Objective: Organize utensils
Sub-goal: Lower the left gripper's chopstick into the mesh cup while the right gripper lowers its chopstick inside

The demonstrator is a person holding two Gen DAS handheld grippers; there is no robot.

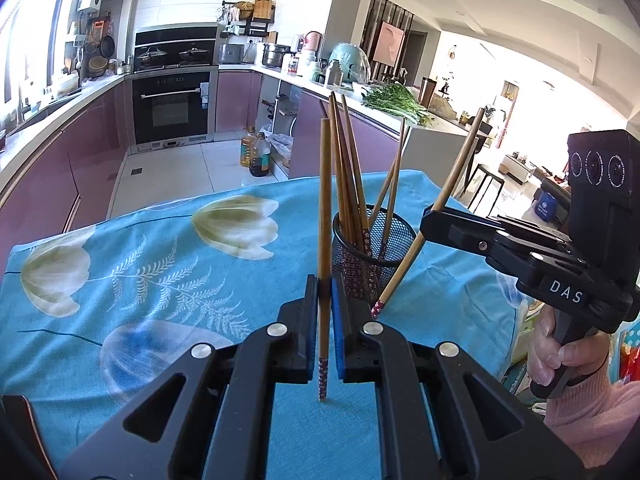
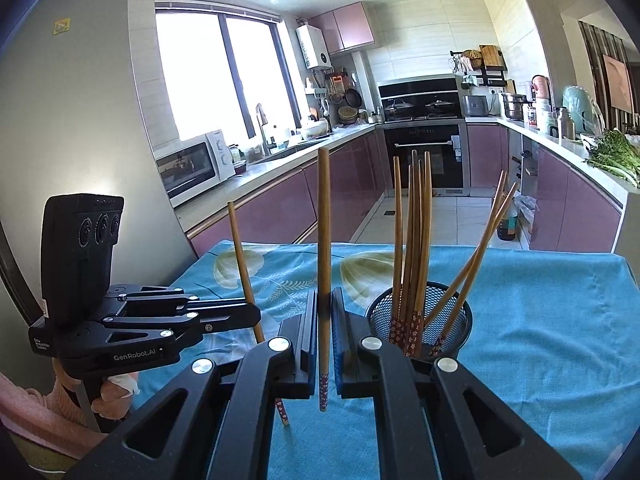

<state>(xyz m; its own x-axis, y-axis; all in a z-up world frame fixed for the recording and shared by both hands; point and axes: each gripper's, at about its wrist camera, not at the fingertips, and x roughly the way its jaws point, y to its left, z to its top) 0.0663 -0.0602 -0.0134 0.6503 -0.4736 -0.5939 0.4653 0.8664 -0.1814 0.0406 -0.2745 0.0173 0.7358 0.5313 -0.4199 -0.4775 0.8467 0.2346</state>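
Observation:
A black mesh holder (image 1: 372, 252) stands on the blue tablecloth with several wooden chopsticks (image 1: 346, 176) in it; it also shows in the right wrist view (image 2: 424, 320). My left gripper (image 1: 325, 292) is shut on one upright chopstick (image 1: 325, 200), just left of the holder and in front of it. My right gripper (image 2: 325, 304) is shut on another upright chopstick (image 2: 324, 232), left of the holder. In the left wrist view the right gripper (image 1: 430, 220) holds its chopstick (image 1: 456, 176) tilted, right of the holder. The left gripper (image 2: 252, 316) shows at the left in the right wrist view.
The blue flowered tablecloth (image 1: 140, 280) covers the table; its far edge drops to the kitchen floor. Oil bottles (image 1: 256, 152) stand on the floor beyond. Counters with pink cabinets (image 2: 320, 196) run round the room. Green vegetables (image 1: 396, 100) lie on the right counter.

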